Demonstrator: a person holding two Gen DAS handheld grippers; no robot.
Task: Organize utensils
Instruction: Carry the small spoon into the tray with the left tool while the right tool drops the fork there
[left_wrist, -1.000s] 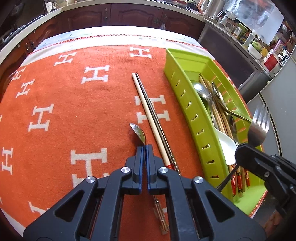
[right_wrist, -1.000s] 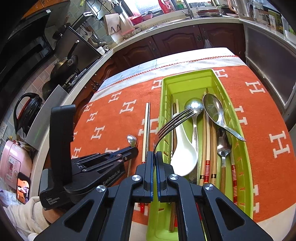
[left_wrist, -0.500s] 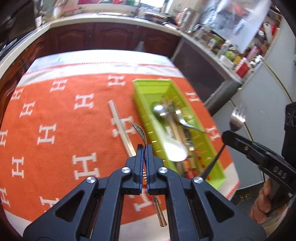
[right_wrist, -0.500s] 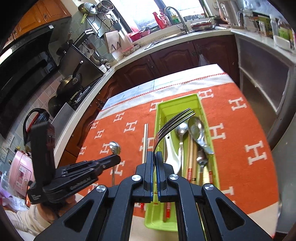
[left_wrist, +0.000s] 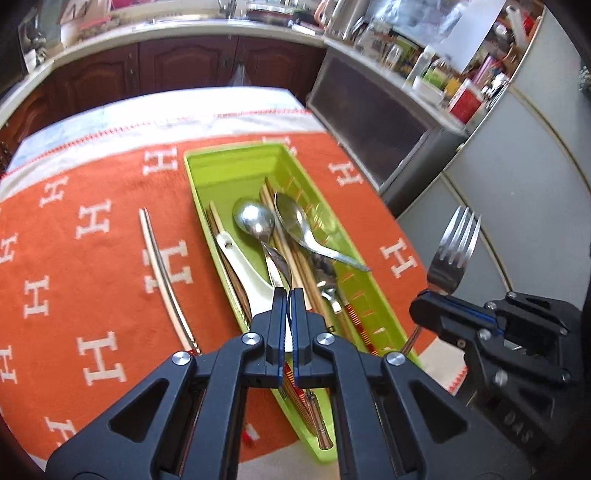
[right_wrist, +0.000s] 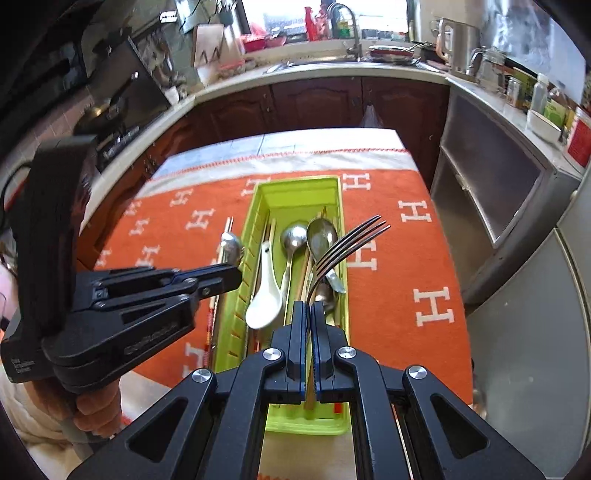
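My left gripper (left_wrist: 288, 295) is shut on a metal spoon (left_wrist: 279, 263), held in the air over the near half of the lime-green utensil tray (left_wrist: 192, 173). Seen from the right wrist, the left gripper (right_wrist: 236, 275) hangs at the tray's (right_wrist: 295, 182) left wall with the spoon's bowl (right_wrist: 231, 243) sticking up. My right gripper (right_wrist: 307, 306) is shut on a fork (right_wrist: 351, 243), tines pointing up and right above the tray. In the left wrist view the fork (left_wrist: 452, 251) and the right gripper (left_wrist: 423, 308) hover right of the tray. A pair of chopsticks (left_wrist: 162, 266) lies on the cloth left of it.
The tray holds metal spoons (left_wrist: 255, 219), a white ceramic spoon (right_wrist: 264, 295) and several chopsticks. An orange cloth (left_wrist: 92, 258) with white H marks covers the table. A grey cabinet (right_wrist: 491, 192) stands close on the right. A person's hand (right_wrist: 96, 410) grips the left tool.
Both grippers have risen from the table. The left one carried the spoon off the cloth and rightward over the tray. The right one lifted the fork higher, then held still.
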